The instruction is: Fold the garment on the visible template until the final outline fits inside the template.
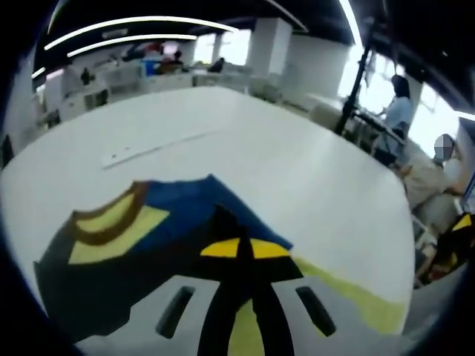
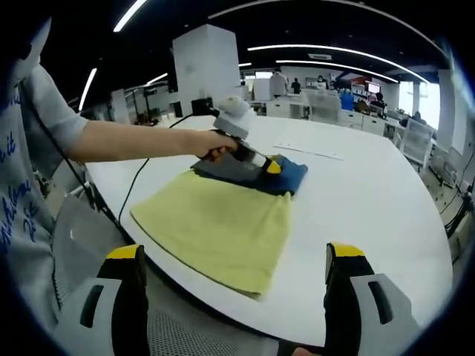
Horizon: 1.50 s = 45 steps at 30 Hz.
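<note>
A folded dark blue garment (image 2: pixel 288 178) with a yellow patch and a brown collar lies on the far end of a yellow template cloth (image 2: pixel 223 222) on a white table. In the left gripper view the garment (image 1: pixel 178 215) spreads just ahead of the jaws, with the template (image 1: pixel 356 300) to the right. A person's hand holds my left gripper (image 2: pixel 272 167) down on the garment. Its yellow-tipped jaws (image 1: pixel 241 248) are pressed together with dark fabric between them. My right gripper (image 2: pixel 236 256) hangs open at the table's near edge, short of the template, with nothing between its jaws.
The white table (image 2: pixel 371 215) is wide and round-edged. A thin pale strip (image 2: pixel 308 152) lies on it beyond the garment. A black cable (image 2: pixel 141 185) drops off the left edge under the person's arm (image 2: pixel 126 141). People stand by desks (image 1: pixel 397 111) at the right.
</note>
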Motion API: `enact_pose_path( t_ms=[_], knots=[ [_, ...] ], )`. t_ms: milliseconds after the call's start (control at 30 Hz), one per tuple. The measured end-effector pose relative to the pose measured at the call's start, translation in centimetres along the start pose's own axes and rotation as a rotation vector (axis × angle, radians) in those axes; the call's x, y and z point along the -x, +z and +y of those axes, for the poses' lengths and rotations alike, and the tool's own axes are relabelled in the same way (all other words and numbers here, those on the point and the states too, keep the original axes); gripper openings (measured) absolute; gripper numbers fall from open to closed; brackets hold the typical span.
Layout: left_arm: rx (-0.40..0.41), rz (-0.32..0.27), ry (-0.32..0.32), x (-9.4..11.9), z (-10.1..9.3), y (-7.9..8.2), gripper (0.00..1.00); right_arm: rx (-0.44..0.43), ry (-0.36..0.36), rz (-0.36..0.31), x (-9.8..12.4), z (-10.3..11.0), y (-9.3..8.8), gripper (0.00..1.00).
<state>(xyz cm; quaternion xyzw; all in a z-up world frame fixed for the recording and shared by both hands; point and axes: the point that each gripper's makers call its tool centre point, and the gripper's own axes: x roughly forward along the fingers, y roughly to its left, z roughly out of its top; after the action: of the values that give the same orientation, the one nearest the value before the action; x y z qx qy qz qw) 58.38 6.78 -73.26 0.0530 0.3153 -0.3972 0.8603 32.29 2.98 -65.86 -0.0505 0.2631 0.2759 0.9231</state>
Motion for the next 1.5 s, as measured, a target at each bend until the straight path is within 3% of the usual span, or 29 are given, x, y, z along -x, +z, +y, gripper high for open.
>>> enact_pose_path(
  t_ms=[267, 367, 533, 633, 1200, 1500],
  knots=[
    [-0.017, -0.013, 0.006, -0.1, -0.2, 0.5, 0.07, -0.004, -0.011, -0.005, 0.3, -0.3, 0.0, 1.00],
    [-0.023, -0.002, 0.008, 0.1, 0.0, 0.0, 0.14, -0.002, -0.013, -0.003, 0.4, -0.4, 0.0, 1.00],
    [-0.056, 0.013, 0.006, 0.4, -0.1, -0.9, 0.13, 0.003, -0.002, -0.003, 0.2, 0.0, 0.0, 1.00],
    [-0.064, 0.022, -0.002, 0.6, -0.3, -1.3, 0.20, 0.009, 0.005, -0.006, 0.0, 0.2, 0.2, 1.00],
    [-0.133, 0.011, 0.033, 3.7, 0.6, -1.1, 0.42, 0.036, 0.022, -0.009, -0.2, 0.6, 0.7, 1.00],
    [-0.123, 0.005, 0.049, 6.3, 1.3, -1.2, 0.57, 0.042, 0.024, -0.001, -0.1, 0.7, 0.5, 1.00]
  ],
)
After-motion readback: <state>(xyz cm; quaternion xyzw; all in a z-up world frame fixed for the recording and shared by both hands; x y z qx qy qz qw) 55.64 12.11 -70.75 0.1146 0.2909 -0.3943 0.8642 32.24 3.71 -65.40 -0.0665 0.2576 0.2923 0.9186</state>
